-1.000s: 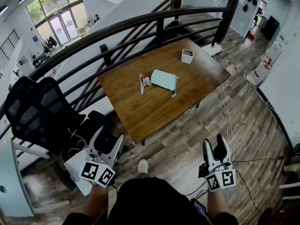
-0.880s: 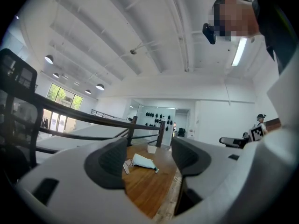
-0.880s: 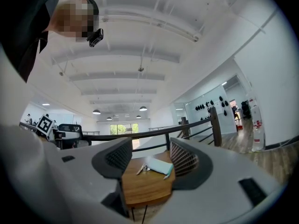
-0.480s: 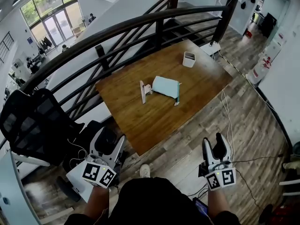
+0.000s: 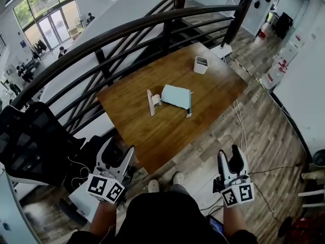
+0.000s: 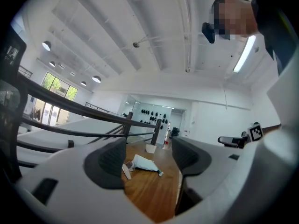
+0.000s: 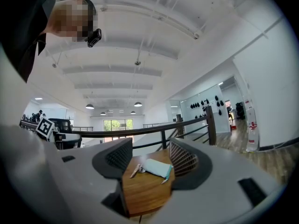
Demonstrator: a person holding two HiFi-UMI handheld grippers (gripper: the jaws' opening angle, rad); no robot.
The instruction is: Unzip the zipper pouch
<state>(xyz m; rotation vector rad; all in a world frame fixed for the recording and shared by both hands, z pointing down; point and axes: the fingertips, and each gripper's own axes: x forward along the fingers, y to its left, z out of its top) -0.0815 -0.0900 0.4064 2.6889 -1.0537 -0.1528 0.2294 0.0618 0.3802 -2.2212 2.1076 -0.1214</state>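
Observation:
The light blue zipper pouch [image 5: 177, 96] lies flat in the middle of the wooden table [image 5: 152, 131], its teal zipper edge turned toward the table's right side. Both grippers hang well short of the table, over the floor. My left gripper [image 5: 118, 152] is open and empty. My right gripper [image 5: 229, 158] is also open and holds nothing. In the left gripper view the pouch [image 6: 145, 163] shows far off between the open jaws of that gripper [image 6: 148, 155]. The right gripper view frames the pouch [image 7: 157, 168] the same way between the spread jaws of that gripper [image 7: 150, 160].
A pale narrow strip [image 5: 150, 102] lies just left of the pouch. A white cup [image 5: 201, 64] stands at the table's far corner. A black railing [image 5: 127, 32] runs behind the table, a black office chair [image 5: 28, 146] stands at the left, and cables [image 5: 242, 136] trail over the floor.
The table and pouch have drifted left and a little nearer in the head view, and the chair has slid toward the left edge. Both grippers keep their place in the picture, still open.

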